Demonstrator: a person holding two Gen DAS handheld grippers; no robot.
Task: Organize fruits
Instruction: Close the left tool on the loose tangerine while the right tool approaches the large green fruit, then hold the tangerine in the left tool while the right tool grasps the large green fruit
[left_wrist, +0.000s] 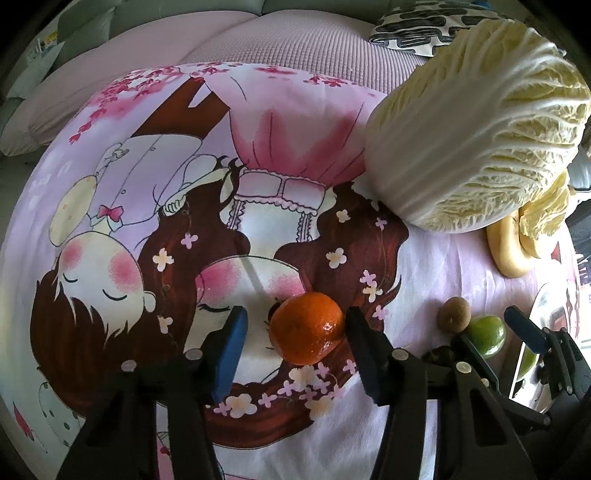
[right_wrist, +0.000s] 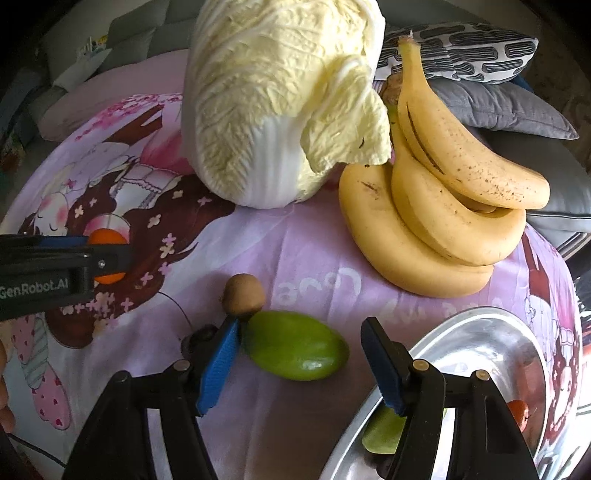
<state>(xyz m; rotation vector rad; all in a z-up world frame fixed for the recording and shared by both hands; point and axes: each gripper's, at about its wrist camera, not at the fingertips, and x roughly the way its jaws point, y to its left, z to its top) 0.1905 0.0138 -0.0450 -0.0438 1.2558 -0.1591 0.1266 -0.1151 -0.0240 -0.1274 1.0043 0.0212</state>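
An orange mandarin (left_wrist: 306, 328) lies on the printed pink cloth between the open fingers of my left gripper (left_wrist: 295, 332), close to the right finger. In the right wrist view the mandarin (right_wrist: 107, 238) shows behind the left gripper (right_wrist: 110, 258). My right gripper (right_wrist: 299, 354) is open around a green mango (right_wrist: 295, 345) on the cloth; it also shows in the left wrist view (left_wrist: 487, 334). A brown kiwi (right_wrist: 243, 290) sits just beyond the left fingertip. A metal tray (right_wrist: 480, 343) at the right holds a green fruit (right_wrist: 380, 430) and a red one (right_wrist: 519, 410).
A large napa cabbage (right_wrist: 280, 99) stands at the back of the cloth. A bunch of bananas (right_wrist: 443, 206) lies to its right. Patterned and grey cushions (right_wrist: 480, 74) lie behind. A pink quilted sofa surface (left_wrist: 258, 40) runs along the far side.
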